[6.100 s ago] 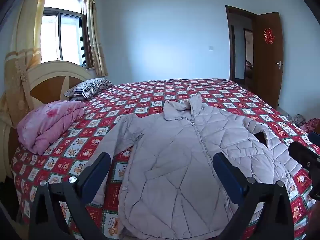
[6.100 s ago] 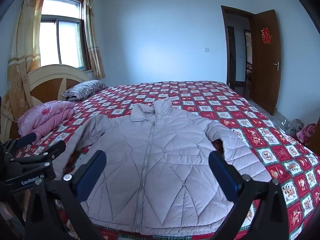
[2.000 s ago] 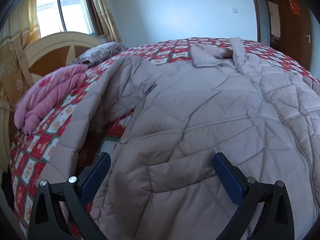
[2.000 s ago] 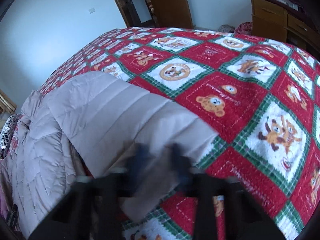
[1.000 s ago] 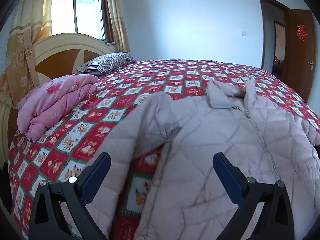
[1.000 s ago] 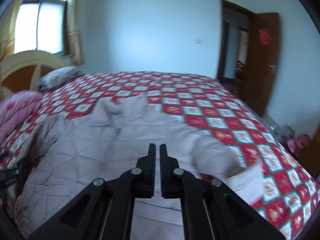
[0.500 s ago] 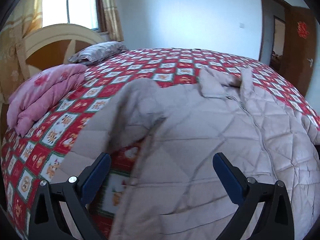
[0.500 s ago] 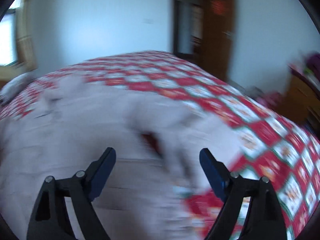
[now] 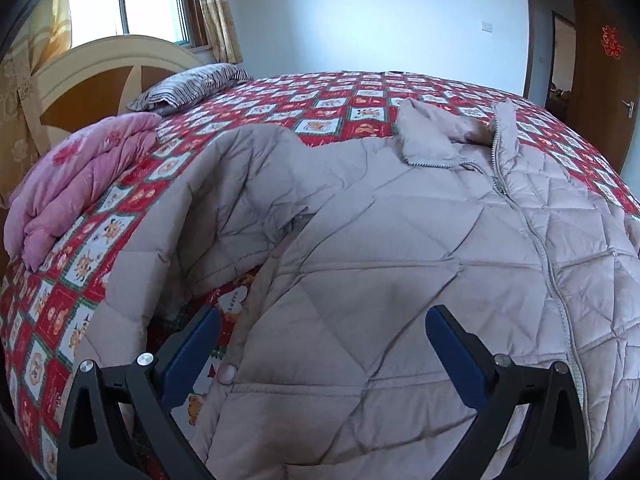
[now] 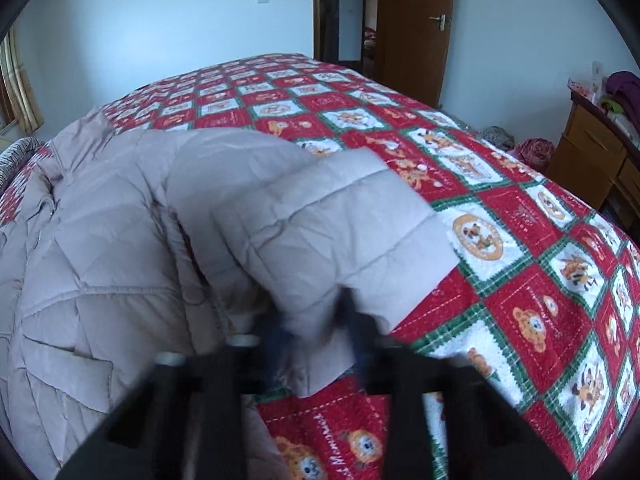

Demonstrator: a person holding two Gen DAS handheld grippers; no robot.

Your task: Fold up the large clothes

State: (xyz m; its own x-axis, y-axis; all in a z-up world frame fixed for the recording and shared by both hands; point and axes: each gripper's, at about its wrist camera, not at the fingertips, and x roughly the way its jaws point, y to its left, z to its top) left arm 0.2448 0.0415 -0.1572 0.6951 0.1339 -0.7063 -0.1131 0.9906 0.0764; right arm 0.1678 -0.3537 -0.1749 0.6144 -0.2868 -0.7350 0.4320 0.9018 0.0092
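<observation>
A large pale pink quilted jacket (image 9: 400, 248) lies face up, zipped, on the red patterned bed (image 9: 340, 96). My left gripper (image 9: 320, 340) is open, its blue pads low over the jacket's lower left front, near the left sleeve (image 9: 192, 216). In the right wrist view the jacket's right sleeve (image 10: 312, 224) lies out over the quilt. My right gripper (image 10: 316, 332) is blurred by motion, and its fingers are closing around the sleeve's cuff end.
A folded pink blanket (image 9: 76, 184) and a striped pillow (image 9: 192, 84) lie by the headboard (image 9: 100, 68). A wooden door (image 10: 416, 28) stands open at the far side. A wooden dresser (image 10: 596, 152) with clothes stands right of the bed.
My right gripper, open half a second ago, swung down onto the right sleeve's cuff and its fingers have come in on it. My left gripper dropped closer to the jacket's lower left front.
</observation>
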